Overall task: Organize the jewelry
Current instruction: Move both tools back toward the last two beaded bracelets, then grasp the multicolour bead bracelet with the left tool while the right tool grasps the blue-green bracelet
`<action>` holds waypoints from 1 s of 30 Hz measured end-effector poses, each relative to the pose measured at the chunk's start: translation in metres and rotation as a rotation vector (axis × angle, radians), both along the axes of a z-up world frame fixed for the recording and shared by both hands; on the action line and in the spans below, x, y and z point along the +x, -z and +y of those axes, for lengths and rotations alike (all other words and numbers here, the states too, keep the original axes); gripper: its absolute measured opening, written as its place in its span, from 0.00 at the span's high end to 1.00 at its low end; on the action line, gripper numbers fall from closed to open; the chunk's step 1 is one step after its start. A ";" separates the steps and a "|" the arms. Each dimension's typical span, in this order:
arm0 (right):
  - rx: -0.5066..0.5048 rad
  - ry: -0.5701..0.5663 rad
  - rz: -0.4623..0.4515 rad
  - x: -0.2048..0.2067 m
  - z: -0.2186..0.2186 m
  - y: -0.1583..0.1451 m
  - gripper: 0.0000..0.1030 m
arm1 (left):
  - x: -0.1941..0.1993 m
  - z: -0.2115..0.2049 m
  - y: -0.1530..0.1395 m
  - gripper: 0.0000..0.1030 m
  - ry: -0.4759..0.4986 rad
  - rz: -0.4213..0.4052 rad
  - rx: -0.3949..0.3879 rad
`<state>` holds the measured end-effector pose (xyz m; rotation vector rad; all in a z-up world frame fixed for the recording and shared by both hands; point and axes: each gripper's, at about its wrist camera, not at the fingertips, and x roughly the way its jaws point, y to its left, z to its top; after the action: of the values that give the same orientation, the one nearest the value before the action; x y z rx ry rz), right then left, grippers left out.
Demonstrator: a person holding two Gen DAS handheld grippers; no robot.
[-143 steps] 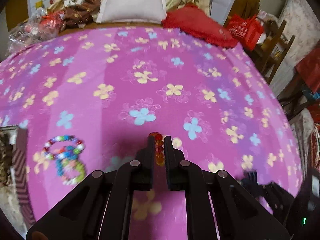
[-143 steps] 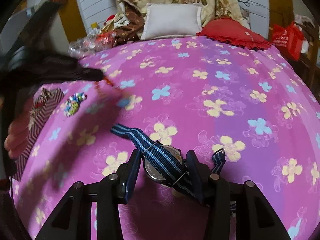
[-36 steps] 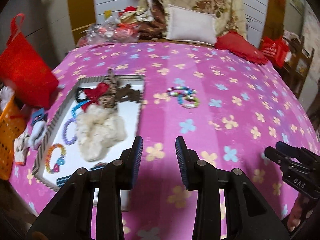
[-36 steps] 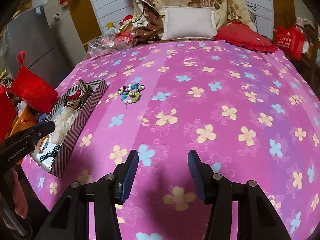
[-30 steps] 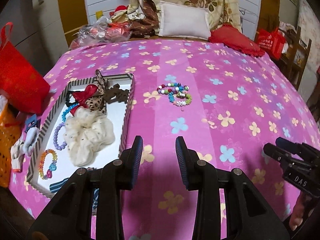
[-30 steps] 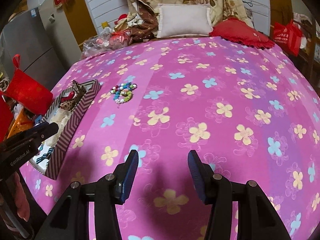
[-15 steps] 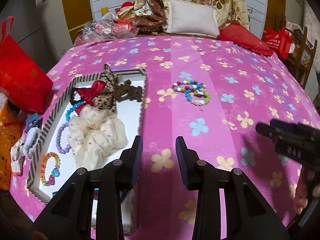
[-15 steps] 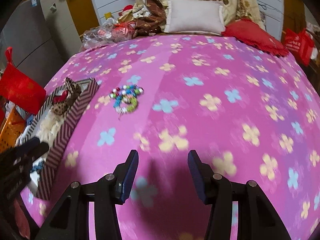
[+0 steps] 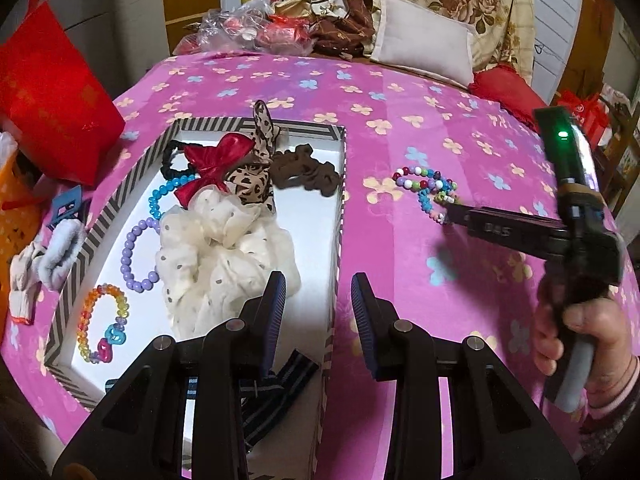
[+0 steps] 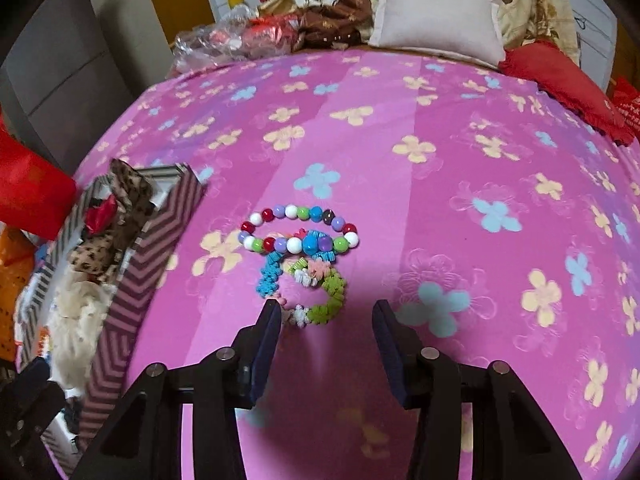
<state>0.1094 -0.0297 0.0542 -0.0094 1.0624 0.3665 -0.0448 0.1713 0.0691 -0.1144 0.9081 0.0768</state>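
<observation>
Two bracelets lie overlapping on the pink flowered bedspread: a round-bead bracelet (image 10: 300,236) and a flower-bead bracelet (image 10: 320,292). My right gripper (image 10: 326,316) hovers low over them with its jaws closing. The flower-bead bracelet's near end sits between the fingers, and the pads are clear of it. In the left wrist view the bracelets (image 9: 426,188) lie right of the striped box (image 9: 340,200), with the right gripper (image 9: 452,210) at their edge. My left gripper (image 9: 318,292) stands open and empty above the box's right wall, over a blue striped watch strap (image 9: 280,380).
The box holds a cream scrunchie (image 9: 224,248), a red bow (image 9: 216,160), a brown scrunchie (image 9: 308,172) and several bead bracelets. A red bag (image 9: 48,100) stands left of the bed. A white pillow (image 9: 420,48) and red cushion (image 9: 508,88) lie at the far end.
The right gripper has swung left and down to the two bracelets, and its jaws have narrowed. The left gripper has drifted over the box's right wall. The watch held earlier now lies in the box.
</observation>
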 end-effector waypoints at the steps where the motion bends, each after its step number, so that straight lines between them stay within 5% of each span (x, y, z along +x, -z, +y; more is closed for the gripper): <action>1: -0.016 -0.003 -0.003 0.001 0.002 0.003 0.63 | 0.001 -0.002 0.001 0.68 0.004 0.002 0.004; 6: -0.070 0.002 -0.013 0.002 0.004 0.004 1.00 | 0.003 -0.007 0.003 0.68 0.020 0.010 0.004; 14: -0.081 0.064 0.005 -0.024 -0.056 0.004 1.00 | 0.001 -0.014 0.001 0.68 0.032 -0.004 0.015; 20: 0.054 0.023 0.014 -0.023 -0.059 -0.011 0.92 | 0.000 -0.014 0.001 0.68 0.012 -0.006 -0.007; 23: 0.053 -0.006 0.008 -0.014 -0.035 -0.011 0.59 | 0.001 -0.015 0.004 0.68 0.015 0.003 0.000; 30: -0.007 0.001 -0.021 0.016 0.004 0.003 0.57 | 0.005 -0.010 0.009 0.68 0.023 0.018 -0.012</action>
<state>0.1253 -0.0262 0.0514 -0.0186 1.0431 0.3608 -0.0394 0.1610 0.0604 -0.1150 0.9275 0.0514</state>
